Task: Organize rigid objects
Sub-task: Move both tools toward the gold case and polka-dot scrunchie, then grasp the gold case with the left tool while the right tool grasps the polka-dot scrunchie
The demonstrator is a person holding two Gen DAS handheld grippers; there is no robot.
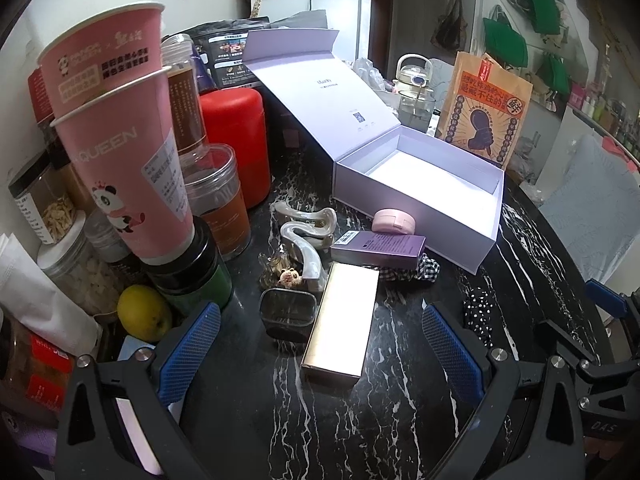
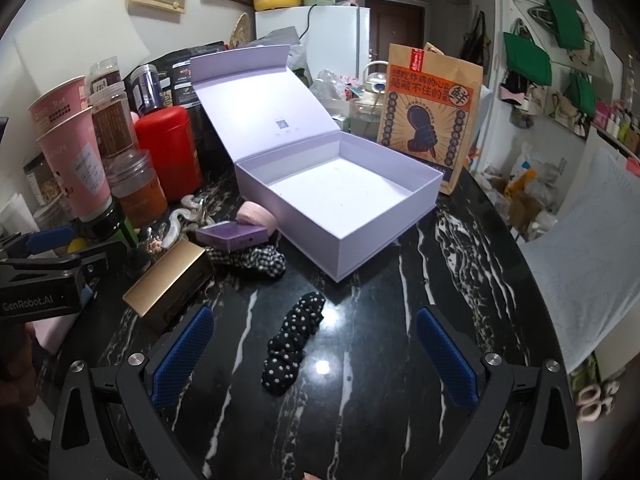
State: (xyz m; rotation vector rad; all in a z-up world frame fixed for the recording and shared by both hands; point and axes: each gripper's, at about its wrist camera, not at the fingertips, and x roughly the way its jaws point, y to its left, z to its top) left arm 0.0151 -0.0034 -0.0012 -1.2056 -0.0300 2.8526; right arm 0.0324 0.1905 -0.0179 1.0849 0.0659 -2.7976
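Far left there's a clutter of jars: one with pale flakes [image 1: 52, 216], a clear one holding something orange-brown [image 1: 218, 204], a red canister [image 1: 240, 144], plus stacked pink paper cups [image 1: 120, 128]. Next over, on the black marble table [image 2: 380, 340], a gold box [image 1: 342, 322] lies flat right ahead of the left gripper [image 1: 320, 344], jaws wide, nothing held. Just behind it sits a small purple box [image 1: 378, 249]. Then the lavender gift box [image 2: 340, 196], lid flipped up, nothing inside. The right gripper [image 2: 316, 356] is also spread wide around a polka-dot scrunchie [image 2: 294, 340].
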